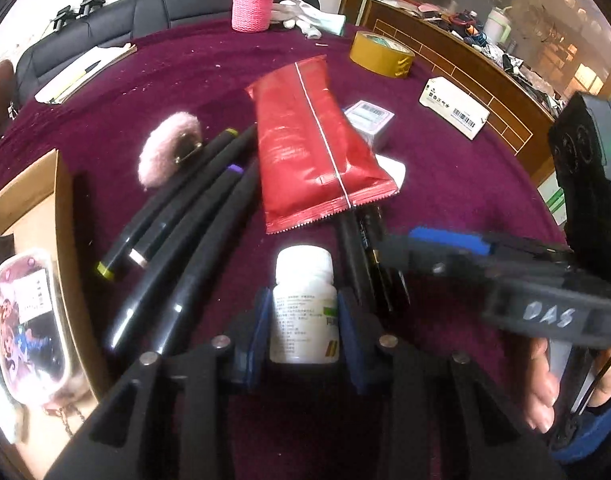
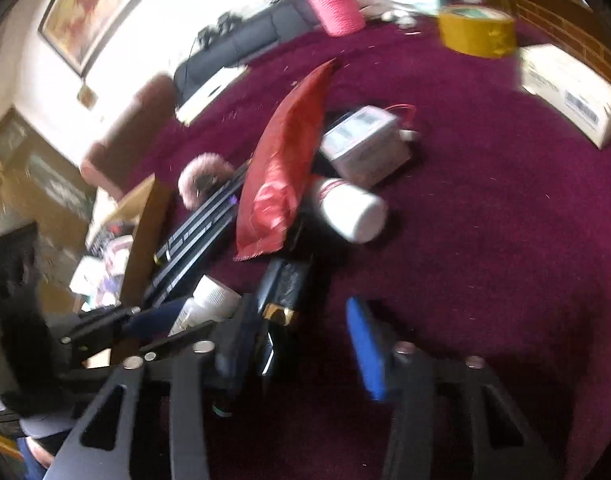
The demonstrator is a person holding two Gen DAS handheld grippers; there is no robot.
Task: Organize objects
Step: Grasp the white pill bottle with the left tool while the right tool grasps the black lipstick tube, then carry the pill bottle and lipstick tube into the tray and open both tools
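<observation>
— What have you got in the left one?

— My left gripper [image 1: 305, 332] is clamped on a white pill bottle [image 1: 304, 304], both blue pads pressed against its sides. The bottle stands upright on the maroon tabletop [image 1: 465, 184], cap away from me.

— How tight is it around there?

— Crowded. Black marker pens [image 1: 185, 236] lie fanned just to its left, more dark pens [image 1: 365, 256] just to its right, and a red foil packet [image 1: 313, 140] lies beyond it, resting across the pens. A pink fluffy puff [image 1: 167, 152] sits at the far ends of the left pens. The open cardboard box [image 1: 59, 208] is further left, with a clear pouch [image 1: 29, 328] inside. Bare cloth opens up to the right of the pile and toward me.

— And your right one?

— My right gripper [image 2: 305, 344] comes in from the right, its jaws partway apart. A black, gold-banded object [image 2: 283, 284] lies at its left finger [image 2: 241, 340]; the blue pad [image 2: 367, 348] of the other finger stands clear of it over bare cloth. Whether the left finger touches it, I can't tell; the view is blurred. A second white bottle [image 2: 353, 208] lies on its side beyond, next to a small grey box [image 2: 365, 148].

— Further out?

— A yellow tape roll [image 1: 381, 54], a white labelled carton [image 1: 453, 108] and a pink knitted holder [image 1: 252, 0] sit near the far edge. Behind that, a black sofa [image 1: 145, 16] and a cluttered wooden counter [image 1: 445, 40].
</observation>
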